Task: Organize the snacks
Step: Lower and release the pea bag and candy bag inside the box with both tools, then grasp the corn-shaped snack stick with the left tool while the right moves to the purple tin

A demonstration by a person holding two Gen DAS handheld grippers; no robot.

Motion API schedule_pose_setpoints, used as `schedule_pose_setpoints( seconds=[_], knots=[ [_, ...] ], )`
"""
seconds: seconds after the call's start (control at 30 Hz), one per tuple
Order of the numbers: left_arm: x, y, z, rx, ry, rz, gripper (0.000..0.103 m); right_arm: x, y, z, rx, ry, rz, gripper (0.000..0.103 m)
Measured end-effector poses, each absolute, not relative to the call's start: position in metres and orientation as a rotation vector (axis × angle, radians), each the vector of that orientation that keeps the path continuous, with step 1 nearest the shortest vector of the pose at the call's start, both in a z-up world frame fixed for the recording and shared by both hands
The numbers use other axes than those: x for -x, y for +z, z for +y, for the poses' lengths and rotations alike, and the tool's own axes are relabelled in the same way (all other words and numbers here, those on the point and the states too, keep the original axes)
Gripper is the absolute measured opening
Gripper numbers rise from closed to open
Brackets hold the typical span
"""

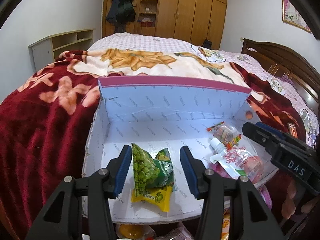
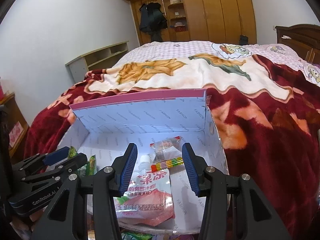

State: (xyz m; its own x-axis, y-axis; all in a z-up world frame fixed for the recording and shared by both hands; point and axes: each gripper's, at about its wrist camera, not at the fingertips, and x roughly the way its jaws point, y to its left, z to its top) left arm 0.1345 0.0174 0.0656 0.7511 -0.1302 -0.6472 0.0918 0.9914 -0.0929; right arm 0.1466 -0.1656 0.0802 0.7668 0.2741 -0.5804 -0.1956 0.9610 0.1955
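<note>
A bed (image 1: 152,46) fills the room, covered by a dark red blanket (image 1: 40,124) with pale flowers. On the blanket stands an open cardboard box (image 1: 172,104) with a pink top edge and a white printed lining; its near side is low, its far wall upright.

Inside the box, on the right side, lies a pink juice pouch (image 2: 148,196) with a white cap, and just behind it a clear wrapped snack (image 2: 166,150) with a striped seal. On the left side of the box floor lies a green pea bag (image 1: 150,166), resting partly over a yellow candy packet (image 1: 152,200).

The left gripper (image 1: 156,170) hangs over the green pea bag with its blue pads spread; the bag sits between them, near the left pad, the right pad clear of it. The right gripper (image 2: 160,168) hovers above the juice pouch, also released; its left pad overlaps the pouch in view, and I cannot tell whether it touches.
</note>
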Motion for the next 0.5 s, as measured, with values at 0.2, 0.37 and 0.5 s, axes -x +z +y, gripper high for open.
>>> schedule_pose_setpoints(
  seconds=[0.2, 0.37, 0.5],
  knots=[
    [-0.121, 0.074, 0.019, 0.072, -0.143, 0.691, 0.053, -0.136, 0.085, -0.165, -0.139, 0.28, 0.643, 0.048],
    [-0.109, 0.08, 0.019, 0.075, -0.161, 0.674, 0.053, -0.127, 0.086, -0.165, -0.152, 0.296, 0.652, 0.048],
    [-0.096, 0.082, 0.018, 0.074, -0.182, 0.667, 0.053, -0.12, 0.084, -0.168, -0.173, 0.304, 0.665, 0.048]
  ],
)
